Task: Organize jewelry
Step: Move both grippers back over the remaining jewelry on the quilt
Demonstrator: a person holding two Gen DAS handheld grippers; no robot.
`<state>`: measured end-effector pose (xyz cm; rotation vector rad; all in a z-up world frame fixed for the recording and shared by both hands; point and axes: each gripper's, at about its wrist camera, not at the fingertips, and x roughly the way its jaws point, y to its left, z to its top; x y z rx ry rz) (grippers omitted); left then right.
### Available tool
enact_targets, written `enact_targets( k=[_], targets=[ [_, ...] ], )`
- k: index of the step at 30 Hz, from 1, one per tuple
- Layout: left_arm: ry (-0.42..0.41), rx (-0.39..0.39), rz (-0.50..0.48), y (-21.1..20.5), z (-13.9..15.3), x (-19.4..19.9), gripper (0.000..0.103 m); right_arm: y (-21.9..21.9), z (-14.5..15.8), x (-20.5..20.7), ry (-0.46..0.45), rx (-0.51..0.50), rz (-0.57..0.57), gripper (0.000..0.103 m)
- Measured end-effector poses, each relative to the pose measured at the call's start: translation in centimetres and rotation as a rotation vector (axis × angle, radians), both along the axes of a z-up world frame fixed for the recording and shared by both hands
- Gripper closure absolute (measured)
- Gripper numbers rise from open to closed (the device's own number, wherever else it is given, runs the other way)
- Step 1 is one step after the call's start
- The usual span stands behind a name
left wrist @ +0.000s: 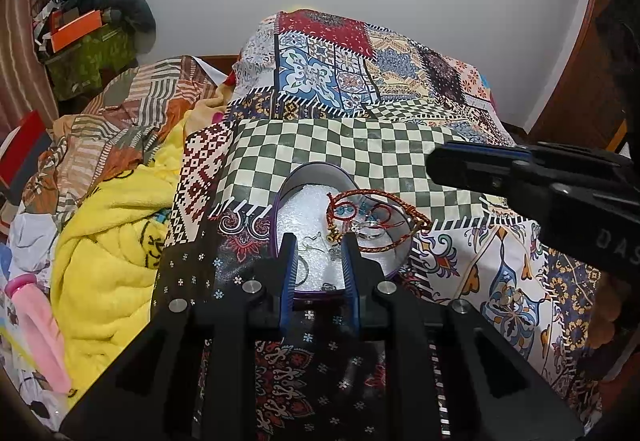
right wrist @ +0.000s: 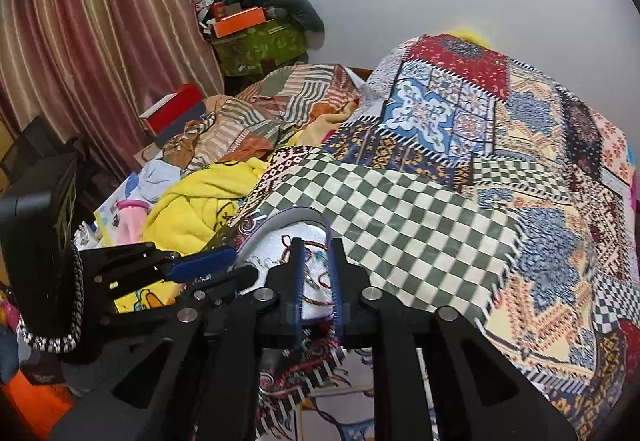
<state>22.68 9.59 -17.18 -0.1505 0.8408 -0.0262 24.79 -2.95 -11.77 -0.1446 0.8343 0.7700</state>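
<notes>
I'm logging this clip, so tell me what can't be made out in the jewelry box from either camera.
- Left wrist view: the near rim of the heart-shaped box and the pieces there sit behind the left claw.
- Left wrist view: the small silver pieces beside the red braided cord are too small to identify.
- Right wrist view: the right claw covers most of the box's white lining; whether it grips anything is unclear.

Patchwork bedspread [left wrist: 340, 81], yellow towel [left wrist: 112, 241]

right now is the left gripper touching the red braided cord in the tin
Cannot tell. In the left wrist view the left gripper has its right finger tip overlapping the red braided cord over the tin, but no contact or gap shows plainly.
</notes>
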Motion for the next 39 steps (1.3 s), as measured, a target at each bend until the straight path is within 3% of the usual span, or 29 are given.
enact_targets(
  k=[5, 8, 12, 19, 30, 39],
  targets=[
    [-0.017, 0.011, 0.000, -0.6, 1.3, -0.6, 0.081, -1.7, 1.1, -1.1, -0.048, 0.002, -0.049, 0.058],
    [-0.037, 0.019, 0.001, -1.0, 2.2, -1.1, 0.072, -2.9, 1.8, -1.8, -0.066, 0.005, -0.074, 0.055],
    [-0.057, 0.022, -0.004, -1.5, 3.5, -1.8, 0.069, -4.6, 2.6, -2.5, -0.088, 0.007, -0.127, 0.042],
    [-0.090, 0.038, -0.023, -3.2, 5.5, -3.1, 0.052, -8.2, 3.5, -3.7, -0.091, 0.020, -0.205, 0.038],
    [-0.095, 0.031, -0.062, -5.9, 6.7, -4.2, 0.046, -12.7, 4.2, -5.8, -0.111, 0.002, -0.295, 0.037],
    [-0.040, 0.012, -0.116, -8.8, 4.9, -3.7, 0.045, -15.8, 3.4, -6.4, -0.096, -0.017, -0.346, 0.037]
  ],
)
